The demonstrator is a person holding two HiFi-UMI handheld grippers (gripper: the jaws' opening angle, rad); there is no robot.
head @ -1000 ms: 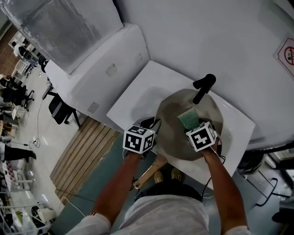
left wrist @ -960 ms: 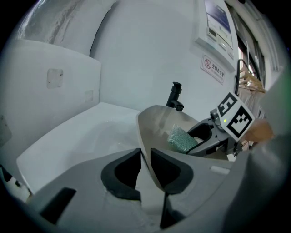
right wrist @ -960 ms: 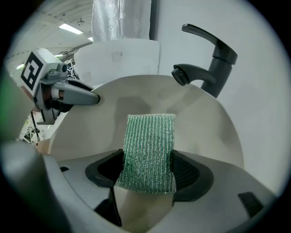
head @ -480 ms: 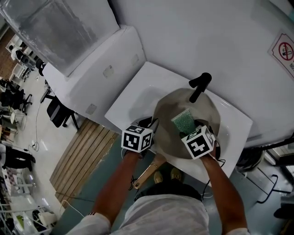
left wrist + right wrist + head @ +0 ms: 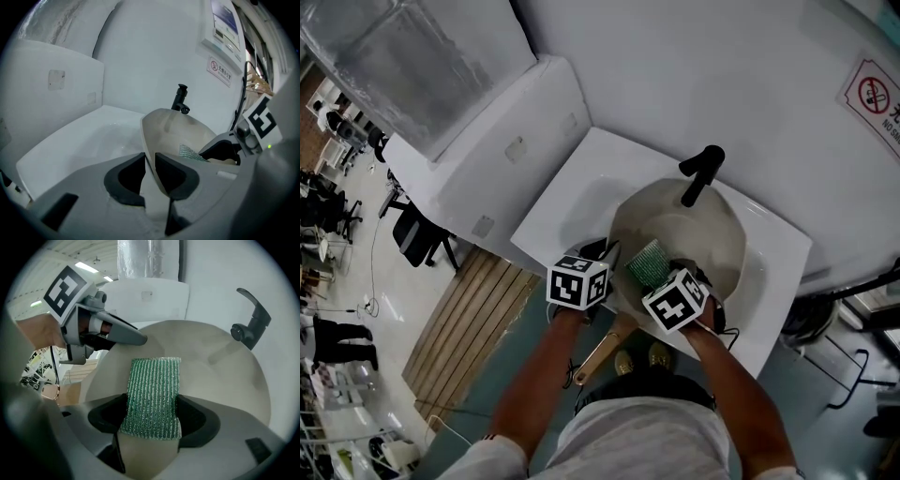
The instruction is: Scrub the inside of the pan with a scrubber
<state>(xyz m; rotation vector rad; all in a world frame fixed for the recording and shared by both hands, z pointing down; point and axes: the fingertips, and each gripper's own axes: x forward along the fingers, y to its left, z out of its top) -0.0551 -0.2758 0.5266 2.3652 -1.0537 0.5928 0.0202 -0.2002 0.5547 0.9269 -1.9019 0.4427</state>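
A beige pan (image 5: 698, 234) lies in the white sink (image 5: 572, 202), its brass-coloured handle (image 5: 605, 352) pointing toward me. My left gripper (image 5: 610, 253) is shut on the pan's near-left rim (image 5: 149, 140), with one pad inside the wall and one outside. My right gripper (image 5: 662, 275) is shut on a green mesh scrubber (image 5: 649, 262), which lies against the pan's inner surface at the near left. In the right gripper view the scrubber (image 5: 154, 394) sticks out from between the pads over the pan (image 5: 215, 380), and the left gripper (image 5: 136, 339) shows just beyond it.
A black faucet (image 5: 701, 173) stands at the sink's far side, over the pan's far rim. A white wall with a prohibition sign (image 5: 867, 94) is behind it. A white cabinet (image 5: 487, 159) stands to the left and a wooden slat platform (image 5: 473, 323) lies on the floor.
My right gripper has carried the scrubber from the pan's middle-right toward its near-left side, closer to the left gripper. The left gripper has kept its hold on the rim.
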